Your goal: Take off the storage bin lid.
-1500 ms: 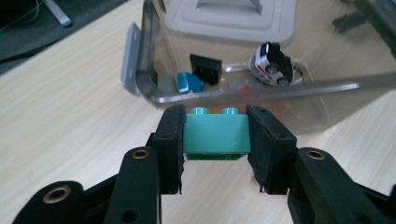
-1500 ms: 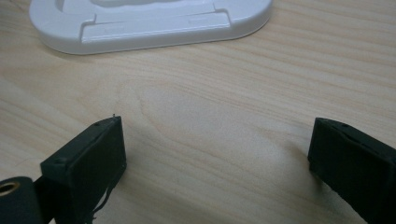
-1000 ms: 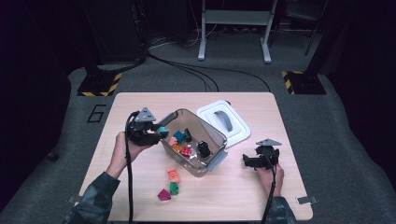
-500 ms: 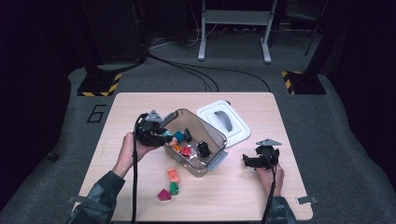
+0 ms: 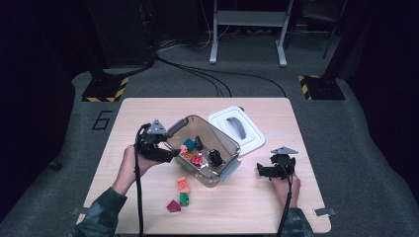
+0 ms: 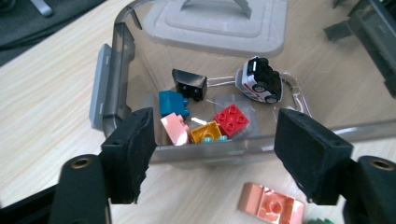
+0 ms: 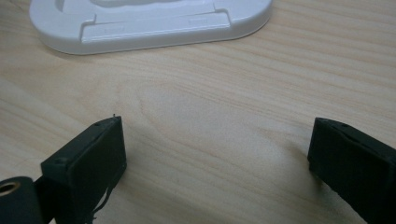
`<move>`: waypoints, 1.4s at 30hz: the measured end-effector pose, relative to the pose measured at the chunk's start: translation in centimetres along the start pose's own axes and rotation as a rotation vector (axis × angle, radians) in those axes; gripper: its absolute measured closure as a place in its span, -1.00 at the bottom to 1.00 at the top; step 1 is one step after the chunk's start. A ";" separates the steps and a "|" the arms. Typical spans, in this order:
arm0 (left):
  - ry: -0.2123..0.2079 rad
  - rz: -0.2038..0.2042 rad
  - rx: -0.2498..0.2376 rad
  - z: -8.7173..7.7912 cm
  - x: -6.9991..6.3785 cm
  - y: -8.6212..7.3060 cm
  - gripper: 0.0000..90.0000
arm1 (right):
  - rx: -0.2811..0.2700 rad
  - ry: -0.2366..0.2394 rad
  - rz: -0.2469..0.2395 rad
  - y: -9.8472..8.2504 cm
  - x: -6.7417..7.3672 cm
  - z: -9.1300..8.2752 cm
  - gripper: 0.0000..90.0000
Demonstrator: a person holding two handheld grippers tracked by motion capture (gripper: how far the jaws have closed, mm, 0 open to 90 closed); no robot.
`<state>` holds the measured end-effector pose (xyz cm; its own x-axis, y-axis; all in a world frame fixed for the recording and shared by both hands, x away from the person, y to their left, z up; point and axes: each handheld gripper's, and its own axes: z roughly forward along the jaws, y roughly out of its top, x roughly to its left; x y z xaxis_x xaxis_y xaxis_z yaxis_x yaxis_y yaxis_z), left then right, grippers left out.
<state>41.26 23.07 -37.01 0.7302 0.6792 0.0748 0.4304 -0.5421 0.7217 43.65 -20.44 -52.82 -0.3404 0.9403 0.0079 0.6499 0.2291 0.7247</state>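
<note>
**Clear plastic box takes the toy bricks, three remain on the table**

High view: the clear box (image 5: 210, 153) stands in the middle of the wooden table (image 5: 296, 128), its white lid (image 5: 237, 129) lying just behind it. The left gripper (image 5: 170, 154) hovers at the near-left wall of the box. The right gripper (image 5: 261, 171) rests low at the right, well apart from the box. Three bricks lie in front of the box: an orange brick (image 5: 183, 185), a green brick (image 5: 184, 199) and a magenta brick (image 5: 173, 206).

Left gripper view: the jaws have just been opening and now stand released, with nothing between the pads. Beyond them, inside the box, lie a teal brick (image 6: 171, 103), a pink brick (image 6: 174, 129), a yellow brick (image 6: 208, 132), a red brick (image 6: 231, 119), a black brick (image 6: 190, 84) and a toy car (image 6: 259, 80). The drop seems finished, I think. To continue well, lift the gripper clear of the wall first, then come down over the orange brick and close on its flat sides.

Right gripper view: the jaws are wide apart over bare wood, holding nothing, with the lid ahead.
</note>
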 end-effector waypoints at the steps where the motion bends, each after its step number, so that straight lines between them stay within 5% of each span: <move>1: 0.000 0.003 0.000 -0.4 -0.1 -0.2 -0.43 | 0.000 0.001 0.000 0.0 0.0 0.0 -0.92; 12: -0.024 0.003 0.005 -1.6 -1.9 -4.1 -0.53 | -0.002 -0.005 0.004 0.0 0.0 0.0 -0.92; 22: -0.062 -0.051 0.056 0.3 -2.6 -8.4 -0.57 | -0.002 -0.005 0.004 0.0 0.0 0.0 -0.92; 31: -0.124 -0.086 0.097 2.1 -5.0 -12.3 -0.65 | -0.002 -0.005 0.004 0.0 0.0 0.0 -0.92; 42: -0.162 -0.051 0.100 3.3 -8.4 -13.4 -0.59 | -0.002 -0.005 0.005 0.0 0.0 0.0 -0.92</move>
<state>31.11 22.96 -49.62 0.7786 0.6227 -0.0775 0.5134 -0.5611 0.6493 43.65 -20.40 -52.83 -0.3338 0.9426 0.0082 0.6504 0.2240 0.7258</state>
